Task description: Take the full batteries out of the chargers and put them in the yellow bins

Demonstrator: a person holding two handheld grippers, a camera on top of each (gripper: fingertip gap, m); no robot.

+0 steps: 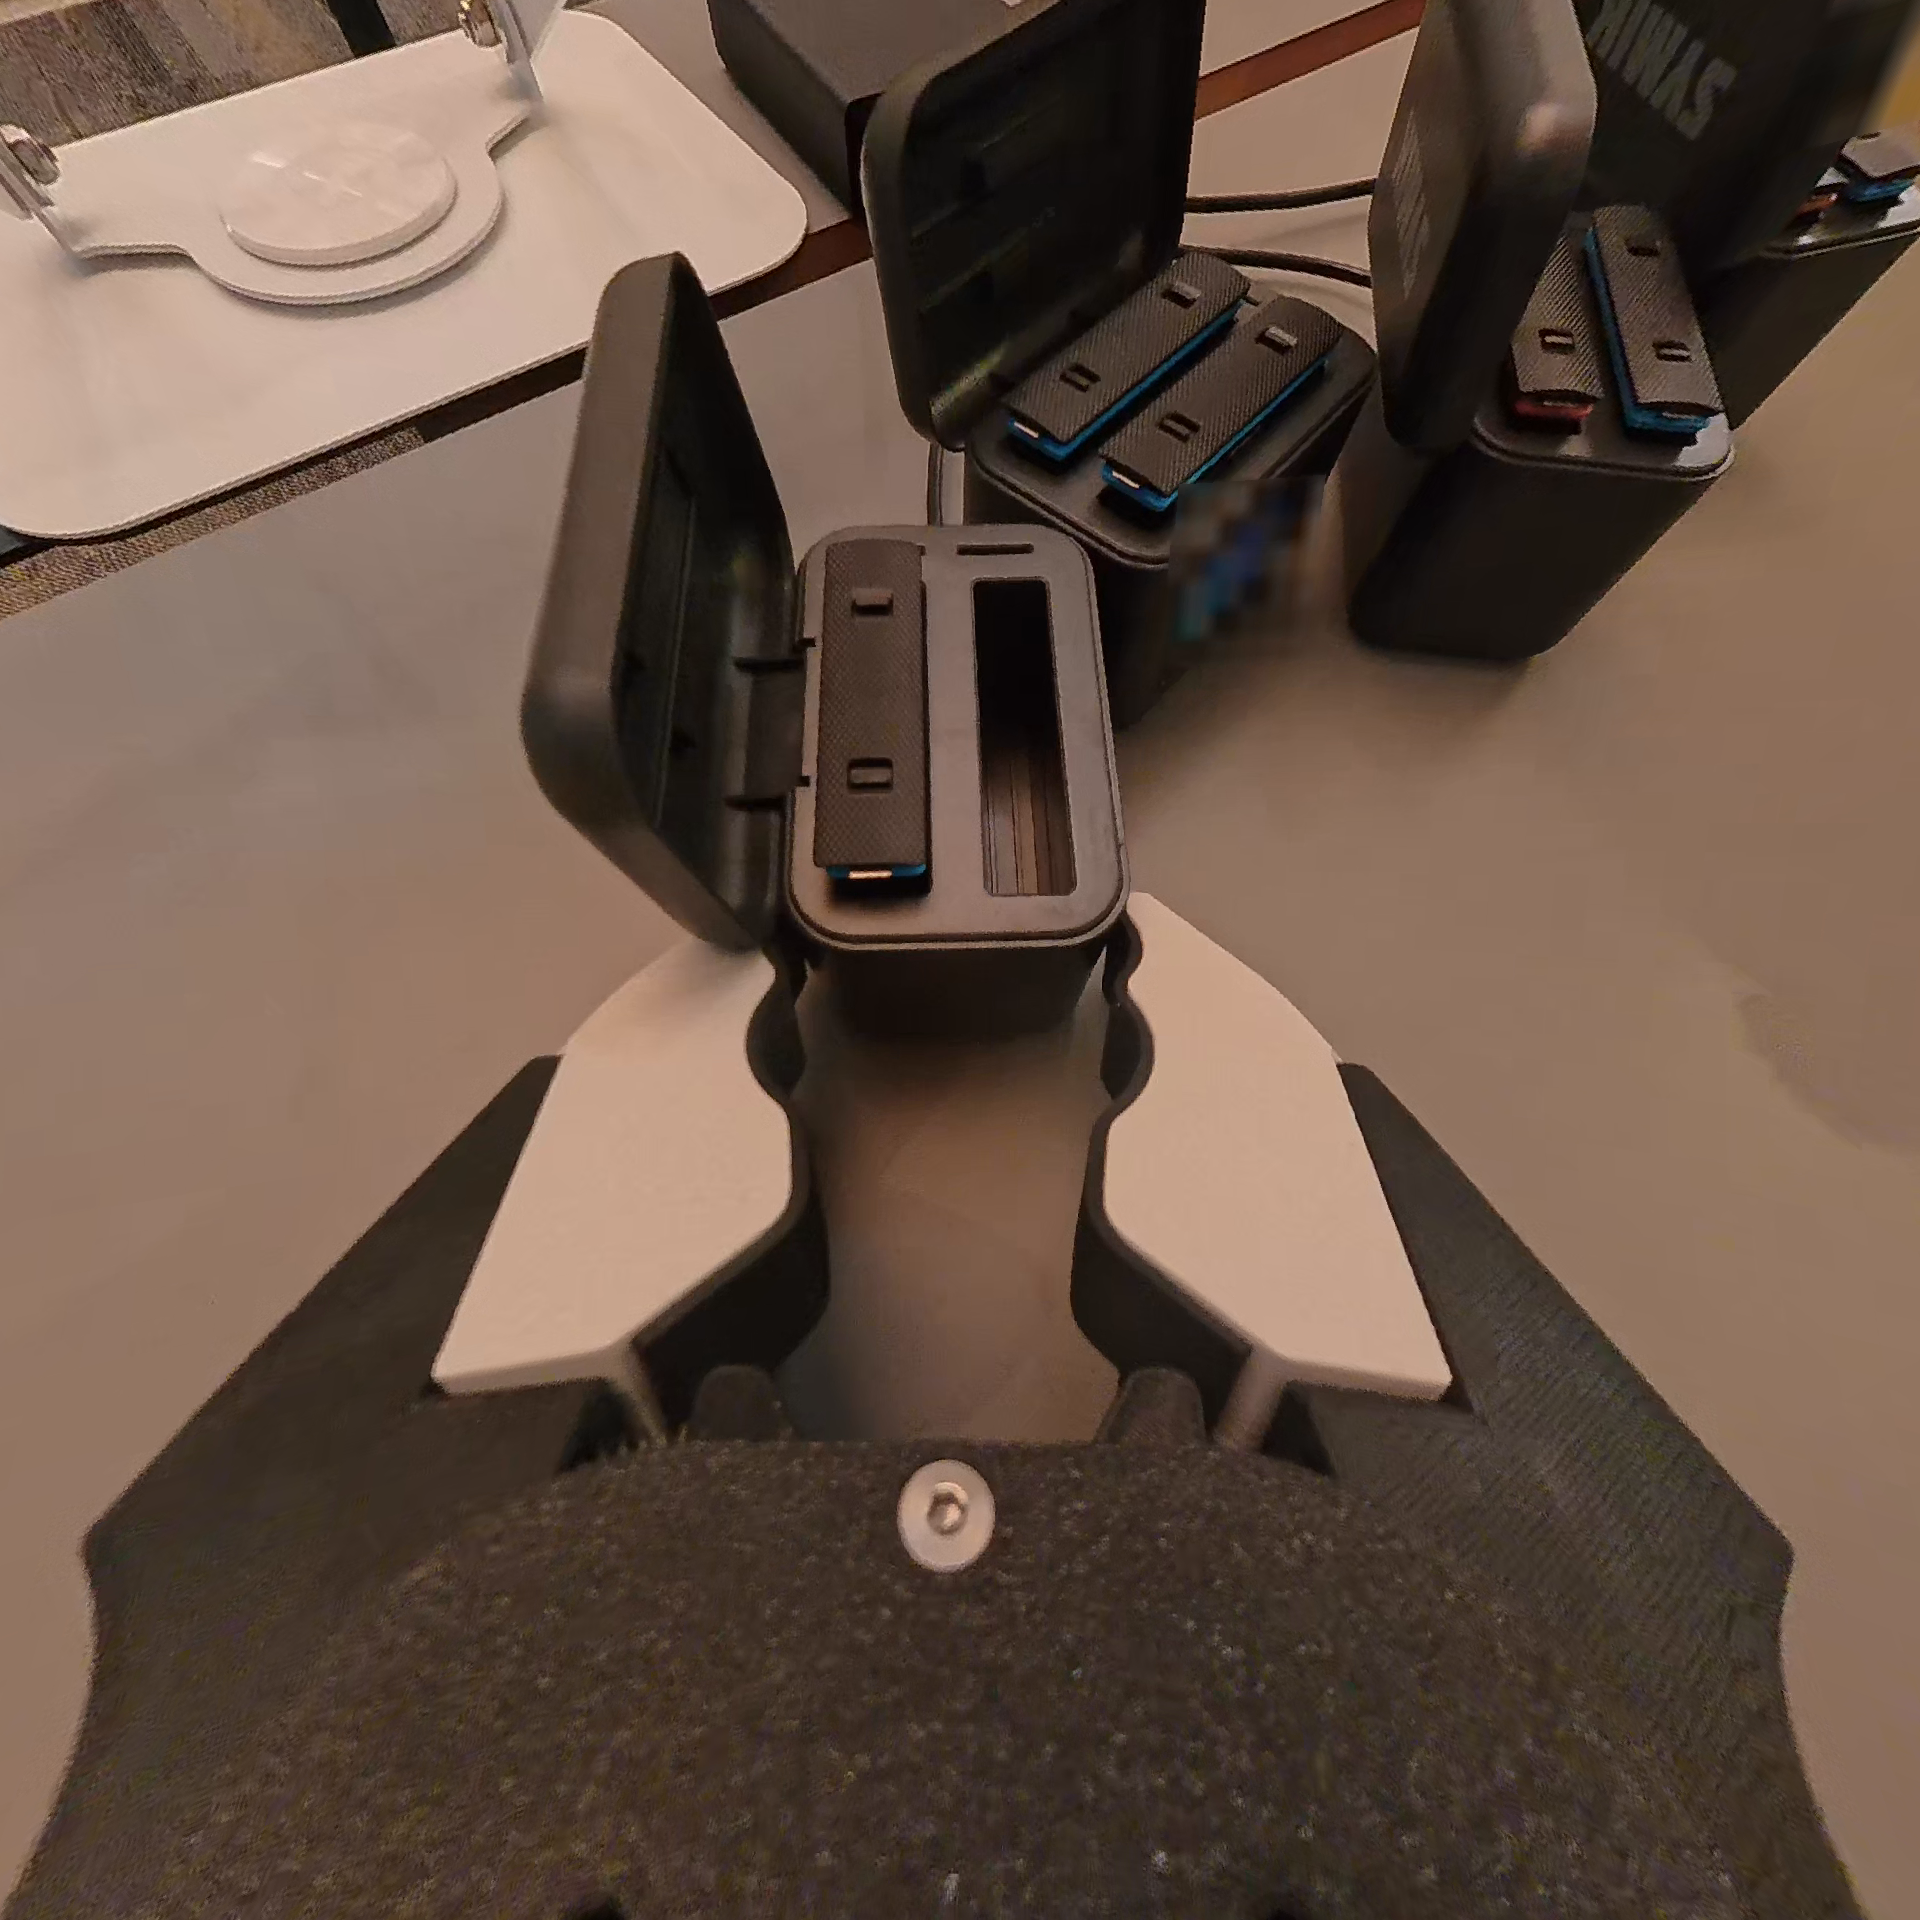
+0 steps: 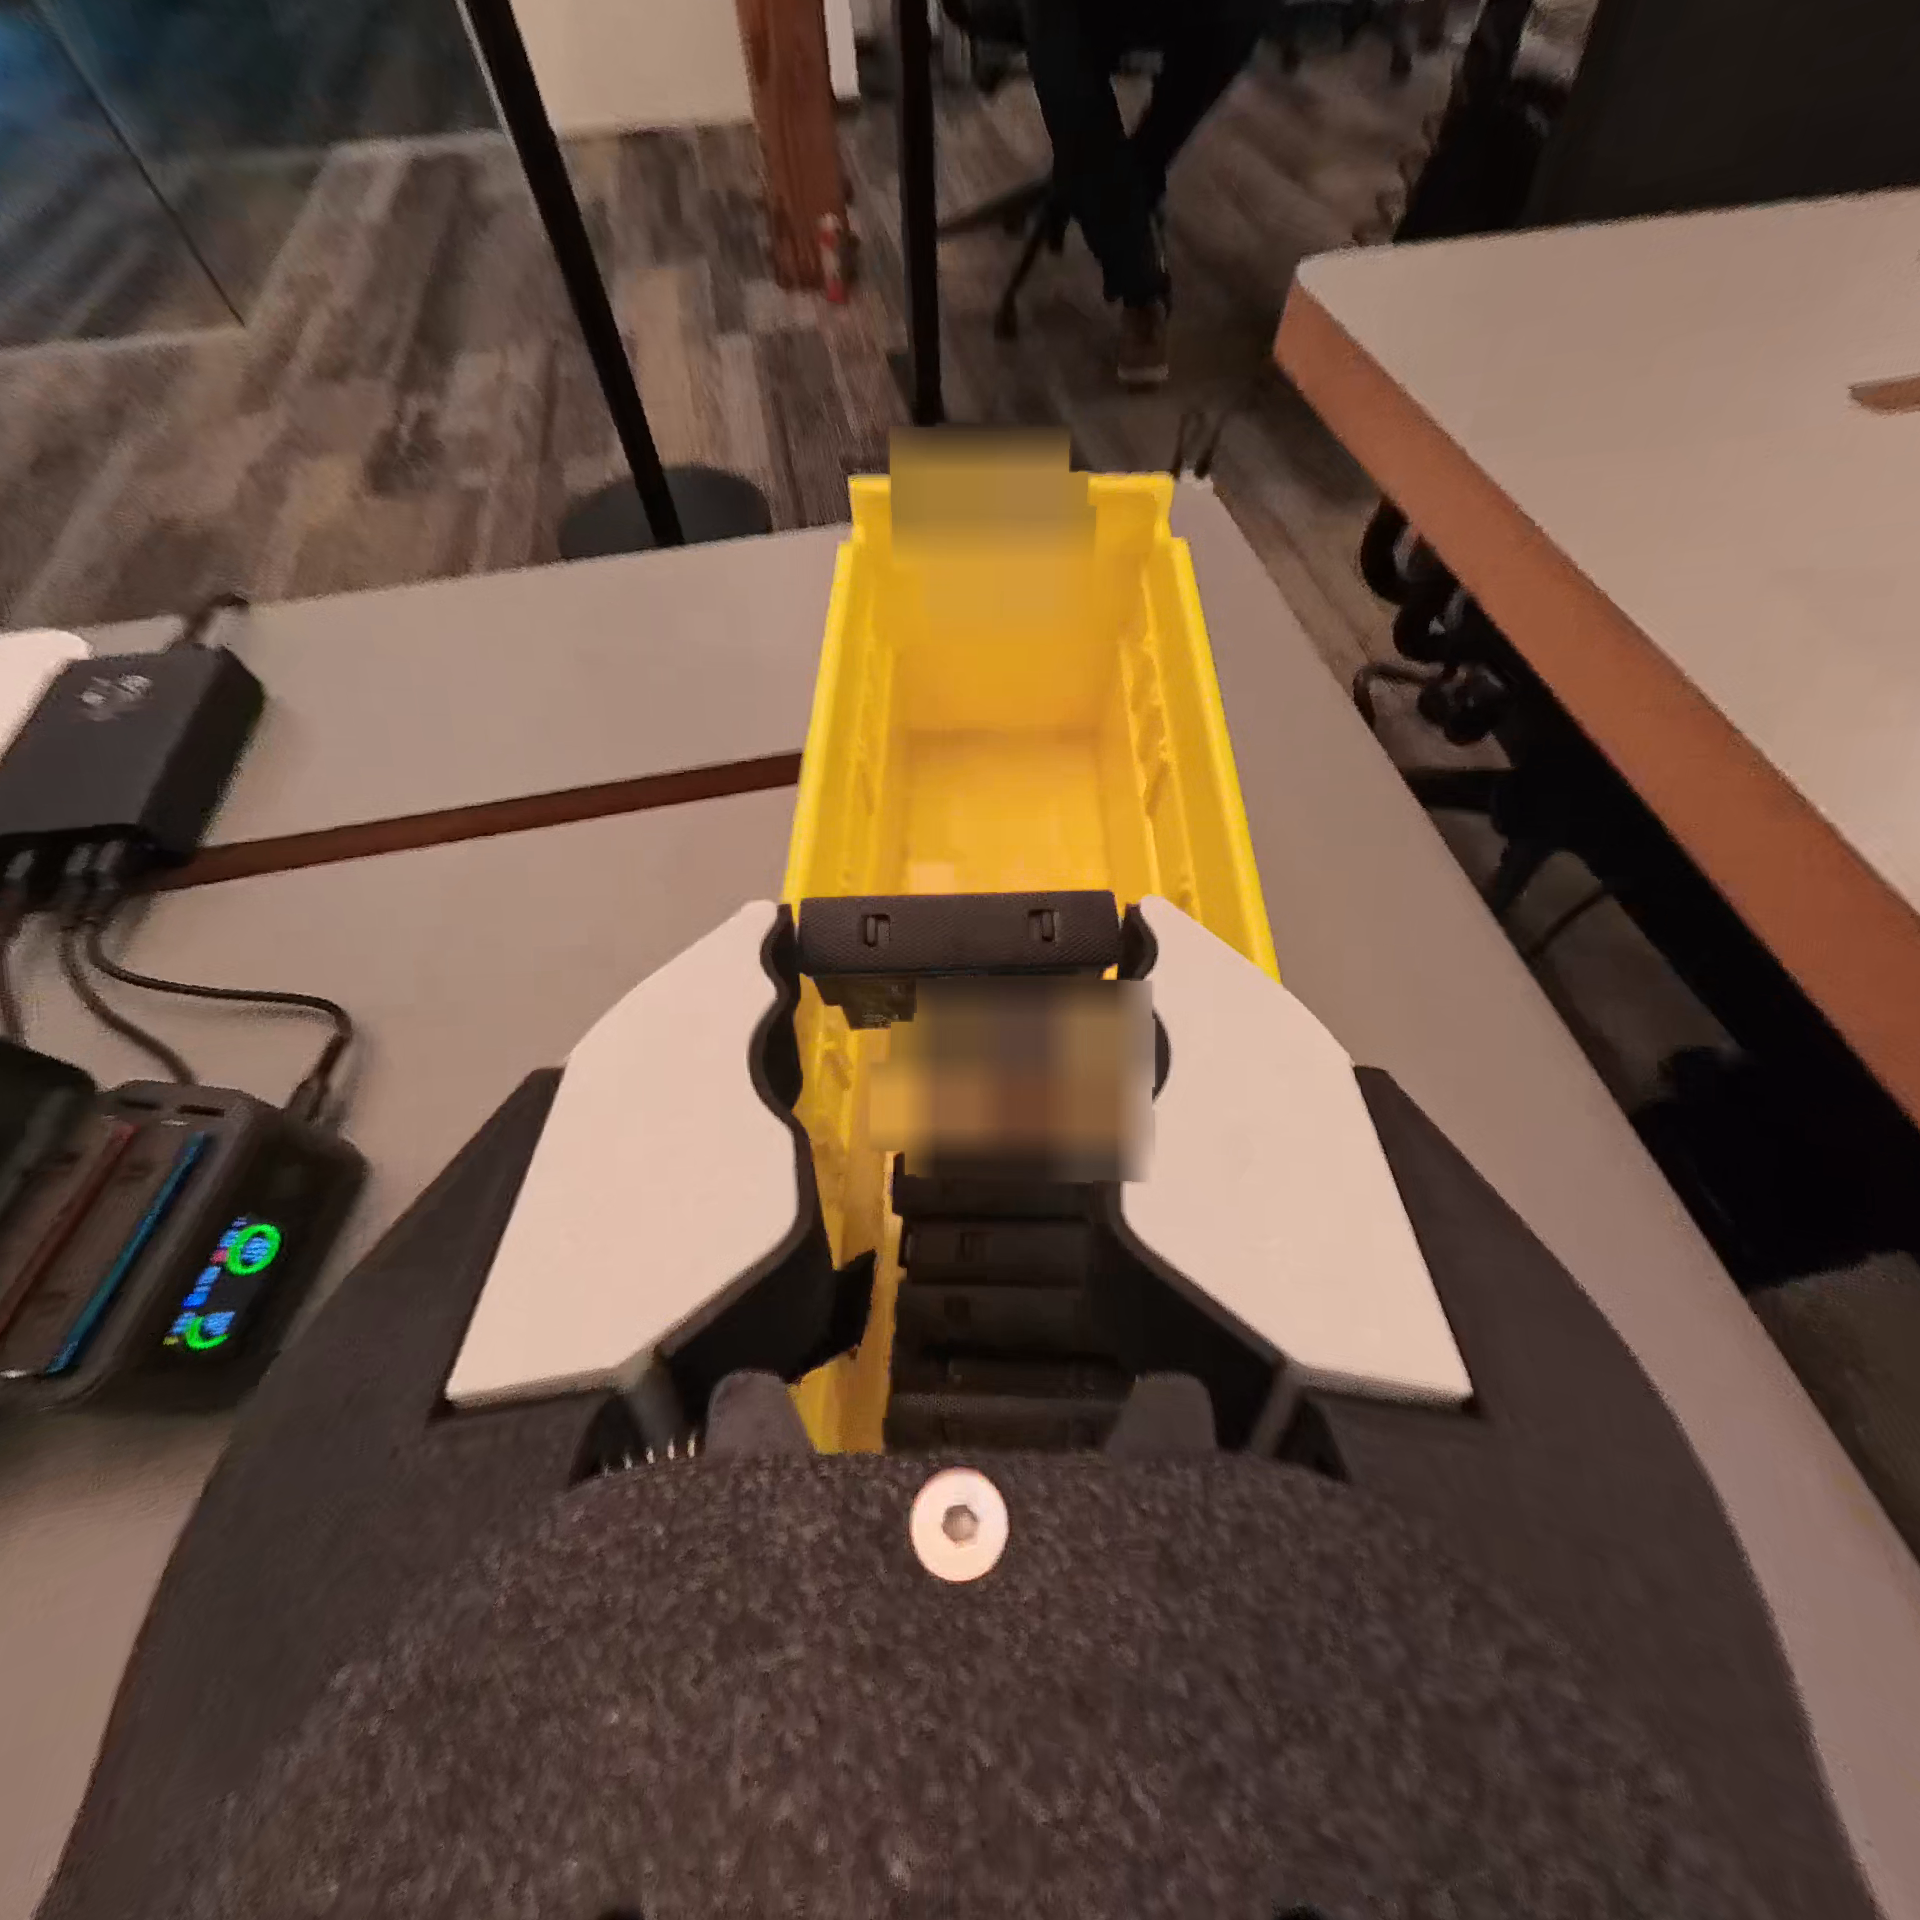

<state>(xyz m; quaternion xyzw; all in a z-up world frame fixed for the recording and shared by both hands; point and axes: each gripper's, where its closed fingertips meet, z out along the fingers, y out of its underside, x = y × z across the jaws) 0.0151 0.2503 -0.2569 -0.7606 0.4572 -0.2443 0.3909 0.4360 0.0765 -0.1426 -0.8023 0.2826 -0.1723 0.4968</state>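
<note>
Left gripper (image 1: 954,961) is clamping the open charger (image 1: 956,821), one battery (image 1: 871,717) sitting inside. Right gripper (image 2: 958,940) is pinching a second battery (image 2: 956,930) over the yellow bin (image 2: 1210,727).

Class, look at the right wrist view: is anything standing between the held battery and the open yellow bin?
Nothing visible does. The right tongs hold the battery over the yellow bin, whose far end lies open; other batteries sit nearer the camera.
</note>
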